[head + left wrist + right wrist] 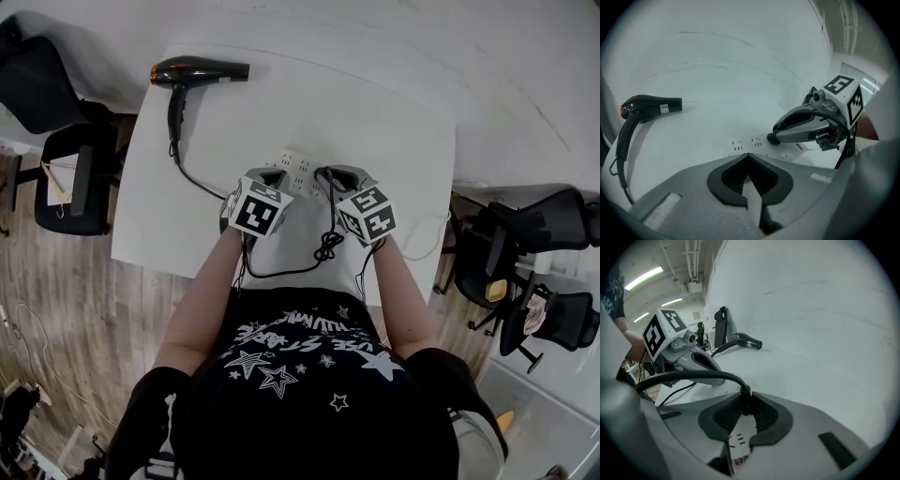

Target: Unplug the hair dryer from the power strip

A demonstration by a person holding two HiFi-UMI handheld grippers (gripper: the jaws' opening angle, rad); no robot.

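One hair dryer point(200, 71), one power strip point(296, 167), one plug point(743, 397), one black cord point(201, 183), one white surface point(375, 94); two tools: left tool point(273, 175), right tool point(336, 174); two black chairs point(525, 230) point(561, 319) at the right edge.

Office-like workroom, or a lab's shared work space, viewed steeply from above and from low over a desk. A large plain white rectangular table point(375, 122) stands on a brown wood-plank floor point(84, 319). Black mesh-backed swivel office chairs point(75, 173) sit pushed aside at the table's left, and a second cluster of black office chairs point(553, 314) crowds its right (a star-shaped base shows under one of them). In the right gripper view, long white fluorescent tube lights point(644, 277) and bare grey ceiling pipes point(693, 261) run overhead, as in a commercial building rather than a home
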